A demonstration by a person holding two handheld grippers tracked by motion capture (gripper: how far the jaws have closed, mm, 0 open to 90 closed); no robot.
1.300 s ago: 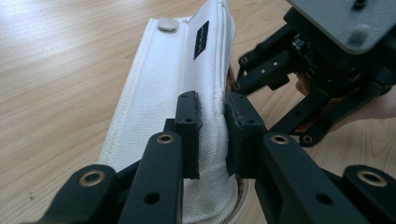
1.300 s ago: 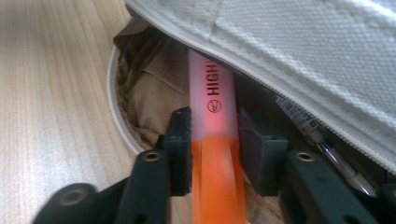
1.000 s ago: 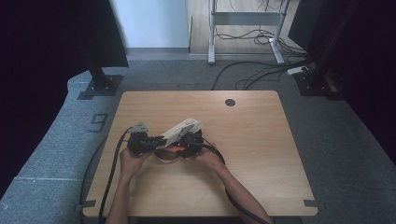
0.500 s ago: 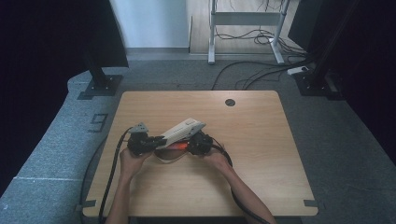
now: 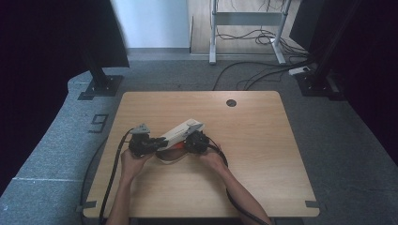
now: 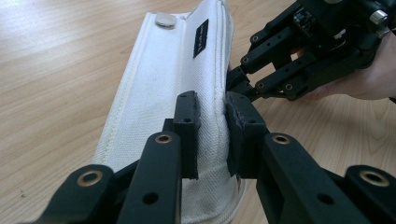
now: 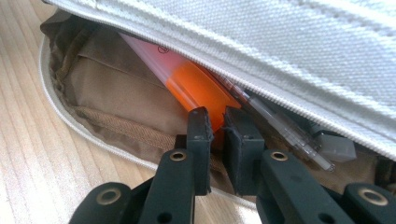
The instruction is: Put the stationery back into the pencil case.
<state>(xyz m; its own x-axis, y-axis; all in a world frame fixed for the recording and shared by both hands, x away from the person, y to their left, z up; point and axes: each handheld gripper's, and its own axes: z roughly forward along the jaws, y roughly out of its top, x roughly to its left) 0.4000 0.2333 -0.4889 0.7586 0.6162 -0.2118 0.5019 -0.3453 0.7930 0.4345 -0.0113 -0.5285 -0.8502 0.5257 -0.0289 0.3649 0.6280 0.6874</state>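
Pencil case, white canvas, lies unzipped on the tabletop near its front-left: keep the left gripper pinching the upper flap while the right gripper, fingers just closed on what appears to be an orange marker, draws it straight out along the opening. The right gripper view reveals the brown lining and a clear pen inside; the high view gives the case's placement between both hands.

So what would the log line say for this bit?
left gripper: shut on white pencil case flap | right gripper: jaws just closing, shut on orange tube inside case | table: wood
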